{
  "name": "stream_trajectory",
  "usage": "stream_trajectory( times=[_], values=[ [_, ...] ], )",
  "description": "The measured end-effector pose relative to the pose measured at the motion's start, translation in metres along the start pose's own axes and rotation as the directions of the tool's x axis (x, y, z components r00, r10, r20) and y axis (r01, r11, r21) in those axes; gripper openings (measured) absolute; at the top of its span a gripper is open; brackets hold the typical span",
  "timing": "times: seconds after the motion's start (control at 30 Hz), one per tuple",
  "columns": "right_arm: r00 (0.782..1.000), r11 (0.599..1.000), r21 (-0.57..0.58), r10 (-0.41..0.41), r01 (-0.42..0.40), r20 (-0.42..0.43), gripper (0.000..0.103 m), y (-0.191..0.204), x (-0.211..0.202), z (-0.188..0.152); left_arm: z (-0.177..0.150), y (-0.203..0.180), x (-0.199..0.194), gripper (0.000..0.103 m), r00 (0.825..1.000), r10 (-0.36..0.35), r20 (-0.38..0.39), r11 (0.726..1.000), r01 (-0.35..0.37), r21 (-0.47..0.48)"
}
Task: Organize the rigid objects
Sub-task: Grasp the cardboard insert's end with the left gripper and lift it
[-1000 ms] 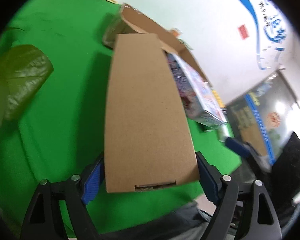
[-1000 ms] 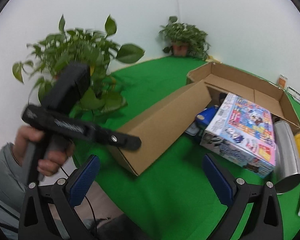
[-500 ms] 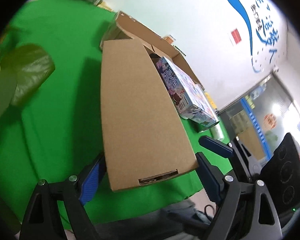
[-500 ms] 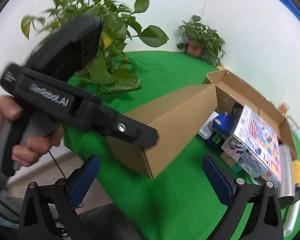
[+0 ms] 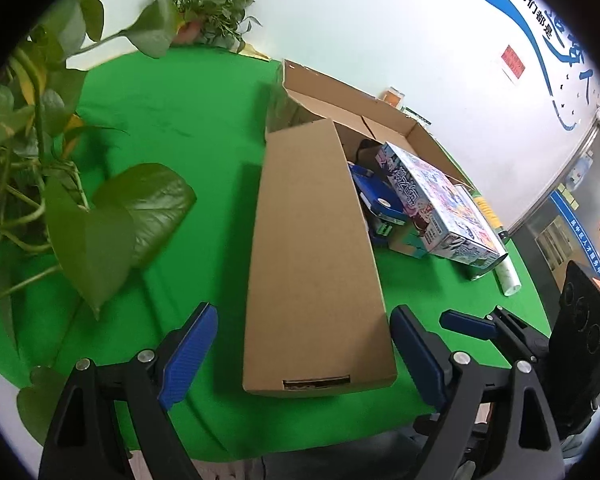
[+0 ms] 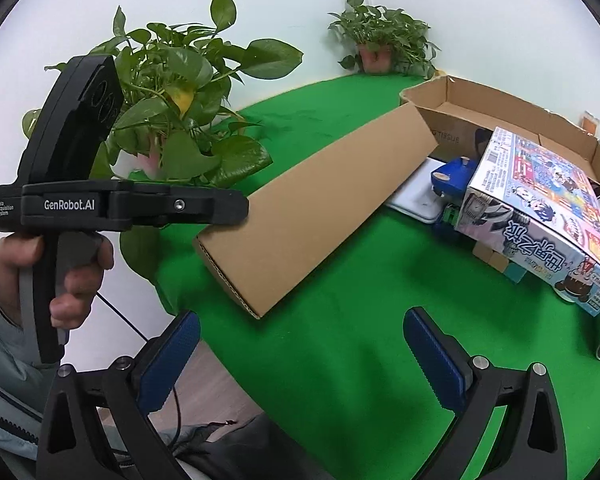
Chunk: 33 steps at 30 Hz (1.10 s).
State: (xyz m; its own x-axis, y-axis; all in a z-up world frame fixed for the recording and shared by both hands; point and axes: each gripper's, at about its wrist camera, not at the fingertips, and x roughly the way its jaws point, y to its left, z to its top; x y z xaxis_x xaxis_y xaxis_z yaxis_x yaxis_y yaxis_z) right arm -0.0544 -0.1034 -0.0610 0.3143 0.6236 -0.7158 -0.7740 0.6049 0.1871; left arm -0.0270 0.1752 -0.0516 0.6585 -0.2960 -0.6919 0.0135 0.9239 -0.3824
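My left gripper [image 5: 304, 352] gapes wide around the long cardboard box [image 5: 316, 256] lying between its pads, my right gripper [image 6: 300, 360] wide and empty, so next I'd pinch and lift.

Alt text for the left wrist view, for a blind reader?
The open left gripper faces the near end of a long cardboard box lying on a green table. Beyond it an open carton holds a colourful printed box.

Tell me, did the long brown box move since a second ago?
Yes. The long brown box was pinched off the cloth; now it lies flat on the green tablecloth, with the left gripper opened around it.
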Motion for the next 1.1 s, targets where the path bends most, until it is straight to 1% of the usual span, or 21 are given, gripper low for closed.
stream_trajectory(
  times=[0.1, 0.17, 0.23, 0.27, 0.3, 0.33, 0.37, 0.47, 0.53, 0.57, 0.6, 0.63, 0.73, 0.8, 0.87, 0.93, 0.97, 1.0, 1.03, 1.07, 1.1],
  values=[
    [0.999, 0.998, 0.038, 0.041, -0.041, 0.007, 0.102, -0.006, 0.0, -0.001, 0.001, 0.015, -0.01, 0.084, 0.999, 0.026, 0.019, 0.999, -0.025, -0.043],
    [0.997, 0.994, 0.076, 0.08, -0.081, 0.017, 0.102, -0.009, 0.004, 0.002, 0.004, 0.024, -0.016, 0.073, 1.0, 0.012, 0.026, 0.996, -0.009, -0.086],
    [0.993, 0.988, 0.096, 0.116, -0.118, 0.027, 0.102, -0.01, 0.009, 0.005, 0.006, 0.035, -0.021, 0.046, 0.999, -0.017, 0.029, 0.992, 0.021, -0.122],
    [0.991, 0.987, 0.093, 0.13, -0.132, 0.034, 0.102, -0.007, 0.014, 0.008, 0.007, 0.04, -0.023, 0.025, 0.999, -0.025, 0.03, 0.989, 0.029, -0.146],
    [0.988, 0.985, 0.084, 0.15, -0.153, 0.043, 0.102, -0.003, 0.019, 0.013, 0.008, 0.045, -0.023, 0.018, 1.0, -0.02, 0.019, 0.985, 0.023, -0.17],
    [0.985, 0.983, 0.075, 0.165, -0.168, 0.05, 0.102, 0.0, 0.022, 0.015, 0.009, 0.049, -0.022, 0.016, 1.0, 0.006, 0.007, 0.982, -0.004, -0.187],
    [0.98, 0.98, 0.065, 0.187, -0.191, 0.061, 0.102, 0.005, 0.026, 0.019, 0.009, 0.053, -0.022, 0.014, 1.0, -0.025, 0.008, 0.977, 0.026, -0.213],
    [0.973, 0.976, 0.011, 0.215, -0.216, 0.086, 0.09, 0.025, 0.041, 0.032, 0.008, 0.055, -0.02, 0.013, 0.998, -0.054, -0.008, 0.971, 0.051, -0.235],
    [0.972, 0.974, -0.031, 0.227, -0.225, 0.067, 0.062, 0.04, 0.055, 0.041, 0.006, 0.05, -0.017, 0.011, 0.994, -0.101, -0.034, 0.968, 0.091, -0.234],
    [0.973, 0.974, -0.045, 0.223, -0.221, 0.059, 0.058, 0.045, 0.059, 0.042, 0.004, 0.045, -0.014, 0.011, 0.991, -0.125, -0.048, 0.966, 0.11, -0.234],
    [0.98, 0.982, -0.056, 0.182, -0.178, 0.076, 0.053, 0.047, 0.059, 0.043, 0.003, 0.043, -0.015, 0.011, 0.993, -0.113, -0.041, 0.969, 0.101, -0.225],
    [0.978, 0.981, -0.064, 0.19, -0.185, 0.087, 0.053, 0.046, 0.058, 0.042, 0.002, 0.04, -0.016, 0.011, 0.993, -0.107, -0.042, 0.971, 0.095, -0.221],
    [0.976, 0.984, -0.081, 0.17, -0.16, 0.133, 0.048, 0.037, 0.044, 0.032, 0.0, 0.038, -0.015, 0.007, 0.982, -0.184, -0.044, 0.957, 0.169, -0.237],
    [0.984, 0.986, -0.129, 0.121, -0.104, 0.132, 0.047, 0.037, 0.03, 0.031, -0.002, 0.022, -0.012, 0.007, 0.978, -0.205, -0.046, 0.961, 0.192, -0.201],
    [0.993, 0.975, -0.222, 0.035, -0.008, 0.115, 0.047, 0.042, 0.019, 0.03, -0.002, 0.014, -0.006, 0.008, 0.971, -0.233, -0.058, 0.958, 0.219, -0.187],
    [0.995, 0.951, -0.308, 0.004, 0.026, 0.097, 0.046, 0.047, 0.011, 0.026, -0.002, 0.007, -0.003, 0.01, 0.976, -0.207, -0.062, 0.967, 0.194, -0.164],
    [0.994, 0.92, -0.386, -0.034, 0.071, 0.101, 0.046, 0.056, 0.007, 0.022, -0.001, 0.003, -0.005, 0.013, 0.987, -0.148, -0.066, 0.982, 0.139, -0.129],
    [0.99, 0.873, -0.471, -0.081, 0.128, 0.118, 0.046, 0.067, 0.003, 0.017, -0.001, 0.0, -0.007, 0.025, 0.993, -0.101, -0.067, 0.99, 0.094, -0.101],
    [0.986, 0.825, -0.542, -0.114, 0.163, 0.122, 0.045, 0.078, 0.004, 0.013, -0.001, -0.003, -0.009, 0.043, 0.996, -0.058, -0.062, 0.996, 0.053, -0.076],
    [0.987, 0.791, -0.591, -0.121, 0.162, 0.109, 0.042, 0.086, 0.006, 0.011, 0.0, -0.005, -0.014, 0.061, 0.999, -0.029, -0.043, 0.998, 0.026, -0.062],
    [0.99, 0.775, -0.616, -0.109, 0.142, 0.091, 0.035, 0.092, 0.008, 0.01, 0.0, -0.005, -0.018, 0.066, 0.999, -0.025, -0.024, 0.998, 0.024, -0.064]
  ],
)
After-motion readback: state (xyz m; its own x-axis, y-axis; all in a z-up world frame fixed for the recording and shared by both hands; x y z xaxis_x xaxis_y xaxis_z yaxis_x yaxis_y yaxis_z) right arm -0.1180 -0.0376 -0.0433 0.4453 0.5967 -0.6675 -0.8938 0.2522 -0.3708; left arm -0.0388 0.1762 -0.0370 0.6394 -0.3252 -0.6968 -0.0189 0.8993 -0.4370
